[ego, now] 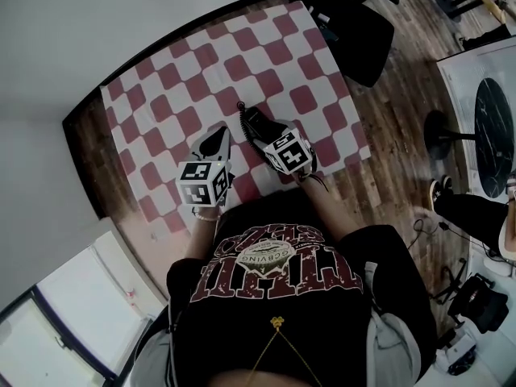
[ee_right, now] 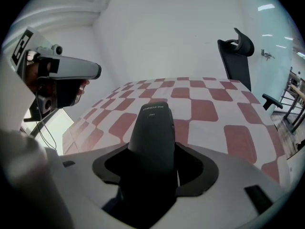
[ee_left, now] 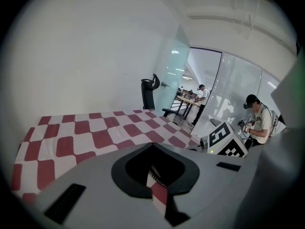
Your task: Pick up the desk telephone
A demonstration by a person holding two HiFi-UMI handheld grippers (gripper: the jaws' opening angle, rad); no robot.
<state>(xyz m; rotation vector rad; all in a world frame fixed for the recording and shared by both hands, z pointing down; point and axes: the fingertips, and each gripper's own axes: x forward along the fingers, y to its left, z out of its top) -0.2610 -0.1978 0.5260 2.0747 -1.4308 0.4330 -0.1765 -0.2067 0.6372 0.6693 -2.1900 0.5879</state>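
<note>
The telephone's black handset lies between the jaws of my right gripper and points away over the checkered cloth. In the head view the handset sticks out ahead of the right gripper, and a coiled cord trails from its far end. No telephone base shows in any view. My left gripper hangs just left of it over the cloth. Its jaws meet at the tip; a thin slit below shows a piece of coiled cord and the cloth.
The table with the red-and-white cloth stands against a white wall. A black office chair is at its far right corner. Another person stands beyond glass panels on the right. Wooden floor and a round dark table lie to my right.
</note>
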